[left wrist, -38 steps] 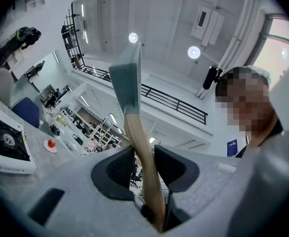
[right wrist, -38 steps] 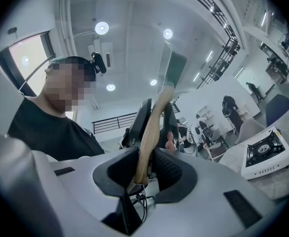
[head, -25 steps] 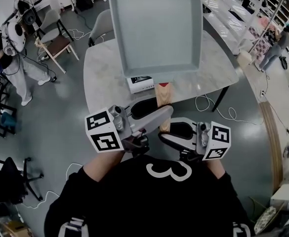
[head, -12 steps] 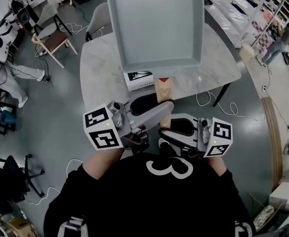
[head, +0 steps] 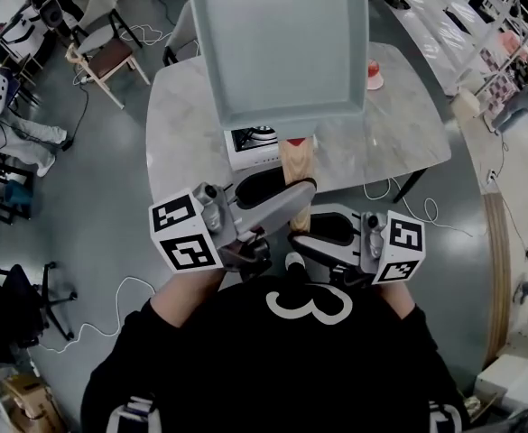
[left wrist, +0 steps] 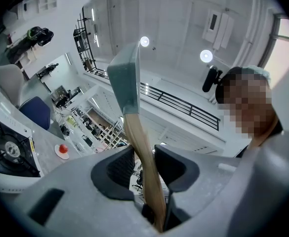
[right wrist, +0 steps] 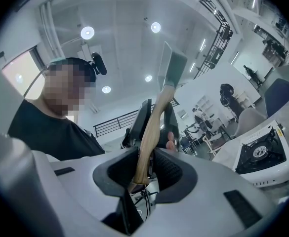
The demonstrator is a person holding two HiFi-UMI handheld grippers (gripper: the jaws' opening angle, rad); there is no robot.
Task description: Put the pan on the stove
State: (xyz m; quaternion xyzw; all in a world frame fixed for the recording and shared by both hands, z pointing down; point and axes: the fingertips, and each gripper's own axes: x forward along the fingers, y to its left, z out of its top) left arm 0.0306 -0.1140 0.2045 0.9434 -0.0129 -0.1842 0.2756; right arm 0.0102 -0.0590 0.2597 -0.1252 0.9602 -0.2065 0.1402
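The left gripper (left wrist: 145,163) is pinching the pan's wooden handle (head: 298,162). Its ribbed pads press on either side of the wood, low on the shaft. The right gripper (right wrist: 145,166) is also clamped on the handle, at the butt end, with the tip of the wood sitting between its pads. In the head view the two grippers lie side by side close to the person's chest, left jaw over right, both on the same piece of wood.

From that double hold the handle rises to the square grey pan (head: 282,52), which is up in the air with its bare inside facing the head camera. It touches nothing. It hangs over the near edge of the counter (head: 399,133) and hides most of the white gas stove (head: 256,142), which sits just inside that edge near its middle. The right gripper view shows the stove's black burner grate uncovered. A small red thing on a white dish (head: 373,78) lies toward the counter's far right side, well apart from the stove.

The step in hand looks like the carry, with the pan lifted and brought up to the stove but not yet set down. The next move calls for levelling the pan, centring its base over the burner grate, and lowering it until it rests there. Both grippers should stay clamped until the grate takes the weight.
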